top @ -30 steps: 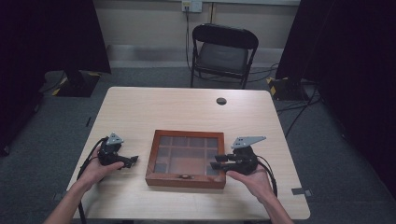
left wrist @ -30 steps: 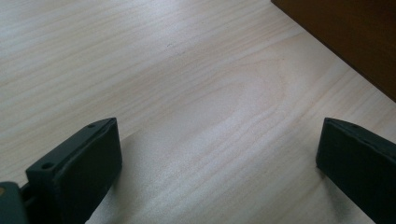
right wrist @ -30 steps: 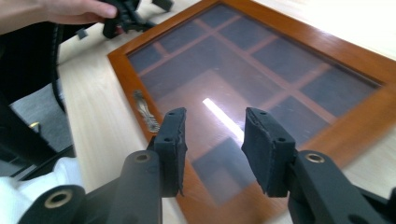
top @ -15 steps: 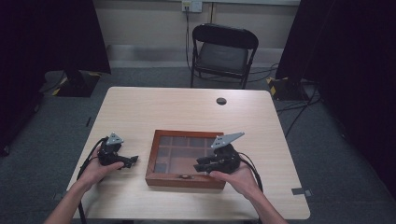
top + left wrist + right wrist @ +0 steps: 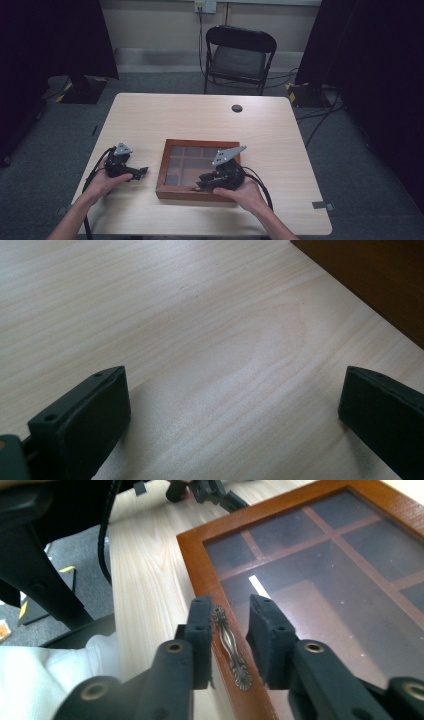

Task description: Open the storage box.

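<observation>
A brown wooden box point(image 5: 165, 170) with a glass lid over several compartments lies near the table's front edge. On the lid's front rim point(image 5: 192, 555) sits a small brass handle point(image 5: 227, 640). My right gripper point(image 5: 202, 181) hangs at the front of the box, and its jaws point(image 5: 231, 605) straddle that handle. They have just been closing. The left pad lies against the handle, while the right pad stands a little apart from it. My left gripper point(image 5: 142, 172) rests on the table left of the box. Its jaws point(image 5: 232, 385) are wide open over bare wood, with the box's side point(image 5: 380, 285) just beyond.
A black folding chair point(image 5: 239, 55) stands behind the table. A small dark round cap point(image 5: 237, 108) sits in the tabletop's far middle. Cables trail from both grippers toward the front edge. Dark curtains hang at both sides.
My right gripper has moved left along the front of the box to the handle, and its jaws have narrowed. The left gripper has stayed put.
</observation>
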`<state>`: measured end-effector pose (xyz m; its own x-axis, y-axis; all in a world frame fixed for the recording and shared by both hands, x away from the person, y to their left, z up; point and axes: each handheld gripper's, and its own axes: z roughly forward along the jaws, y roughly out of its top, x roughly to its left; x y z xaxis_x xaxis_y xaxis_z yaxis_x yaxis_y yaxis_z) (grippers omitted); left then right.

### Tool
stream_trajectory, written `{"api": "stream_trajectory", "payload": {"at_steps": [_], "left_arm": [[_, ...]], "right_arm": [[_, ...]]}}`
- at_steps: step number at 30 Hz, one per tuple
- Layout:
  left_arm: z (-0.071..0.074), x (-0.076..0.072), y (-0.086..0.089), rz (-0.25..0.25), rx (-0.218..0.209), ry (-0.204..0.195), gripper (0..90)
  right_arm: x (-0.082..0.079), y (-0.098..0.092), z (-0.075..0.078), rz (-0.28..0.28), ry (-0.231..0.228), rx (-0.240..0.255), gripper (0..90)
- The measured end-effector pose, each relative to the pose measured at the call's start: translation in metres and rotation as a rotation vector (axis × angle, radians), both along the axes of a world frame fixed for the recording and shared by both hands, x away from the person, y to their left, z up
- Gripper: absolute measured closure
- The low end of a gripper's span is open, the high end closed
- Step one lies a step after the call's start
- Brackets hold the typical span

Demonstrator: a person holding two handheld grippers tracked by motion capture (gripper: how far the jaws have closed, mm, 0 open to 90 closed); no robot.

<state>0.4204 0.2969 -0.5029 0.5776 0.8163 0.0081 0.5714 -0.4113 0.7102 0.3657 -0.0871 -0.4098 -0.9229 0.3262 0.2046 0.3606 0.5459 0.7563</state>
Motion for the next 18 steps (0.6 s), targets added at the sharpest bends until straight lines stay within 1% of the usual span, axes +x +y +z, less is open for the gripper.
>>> {"api": "stream_trajectory", "payload": {"at_steps": [2,3,4,5,8,9,10,13,18], "left_arm": [[0.000,0.000,0.000,0.002,-0.004,-0.001,0.0],[0.000,0.000,0.000,0.003,-0.001,0.000,0.0],[0.000,0.000,0.000,0.003,-0.002,0.000,0.0],[0.000,0.000,0.000,0.004,-0.001,0.000,0.0],[0.000,0.000,0.000,0.004,-0.001,0.000,0.0],[0.000,0.000,0.000,0.004,-0.001,0.000,0.0],[0.000,0.000,0.000,0.004,-0.001,0.000,0.0],[0.000,0.000,0.000,0.003,-0.004,-0.001,0.0],[0.000,0.000,0.000,0.004,-0.001,0.000,0.0]], "right_arm": [[0.000,0.001,-0.003,0.002,0.018,0.003,70.7],[0.000,0.002,-0.005,0.005,0.022,-0.007,71.8],[-0.001,0.002,-0.007,0.012,0.027,-0.012,75.6],[-0.001,0.004,-0.010,0.019,0.030,-0.011,77.4],[-0.002,0.005,-0.011,0.024,0.033,-0.007,78.3],[-0.004,0.007,-0.012,0.033,0.026,-0.020,80.1],[-0.004,0.007,-0.012,0.033,0.026,-0.020,80.1],[-0.003,0.009,-0.017,0.045,0.041,-0.027,81.3],[-0.002,0.011,-0.020,0.048,0.031,-0.027,82.0]]}}
